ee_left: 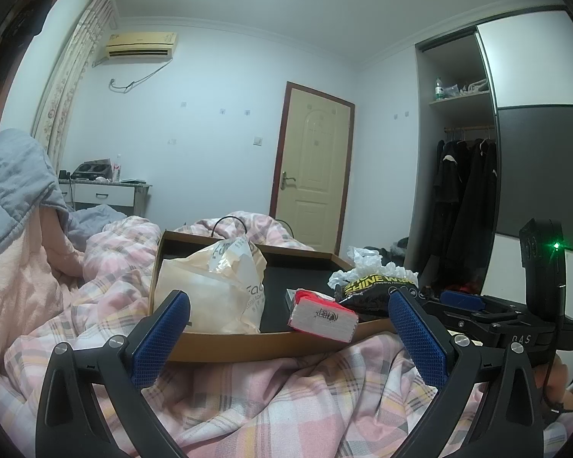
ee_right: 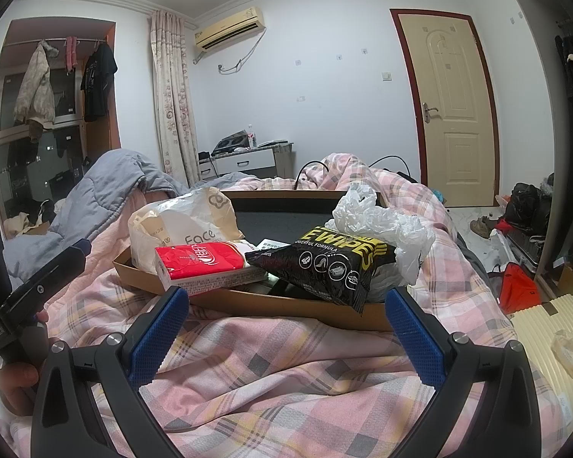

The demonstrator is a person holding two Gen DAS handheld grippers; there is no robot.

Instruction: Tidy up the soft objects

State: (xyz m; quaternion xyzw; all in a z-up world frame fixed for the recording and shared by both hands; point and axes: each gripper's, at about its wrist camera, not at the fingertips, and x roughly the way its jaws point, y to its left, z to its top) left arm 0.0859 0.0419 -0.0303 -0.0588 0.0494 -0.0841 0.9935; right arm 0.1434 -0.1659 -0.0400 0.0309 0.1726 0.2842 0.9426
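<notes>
Two blue bumpy pads on black arms sit closest in the left wrist view. That is the left gripper (ee_left: 288,337), spread wide with nothing between its pads. Under it lies a soft pink checked blanket (ee_left: 286,393), all wrinkly. Just past the pads is the near edge of a flat brown cardboard tray (ee_left: 248,347) with a black floor. A puffy cream face towel bag (ee_left: 214,290) sits in the tray's left part. A red tissue pack (ee_left: 322,315) hangs a bit over the front edge. A shiny black wipes pack (ee_left: 374,290) lies at the right, with a crinkly white plastic bag (ee_left: 366,265) behind it. The tray's middle floor is bare. The other tool shows at the far right.

Next, the right wrist view. The right gripper (ee_right: 286,337) is spread wide too, holding nothing, over the same blanket (ee_right: 286,381). The tray (ee_right: 309,309) is just ahead. The red tissue pack (ee_right: 206,267) sticks out over the near rim. The wipes pack (ee_right: 332,263) leans over the front edge, touching the white plastic bag (ee_right: 378,221). The cream bag (ee_right: 179,225) stands at the back left. A grey quilt (ee_right: 107,194) is heaped on the left.
</notes>
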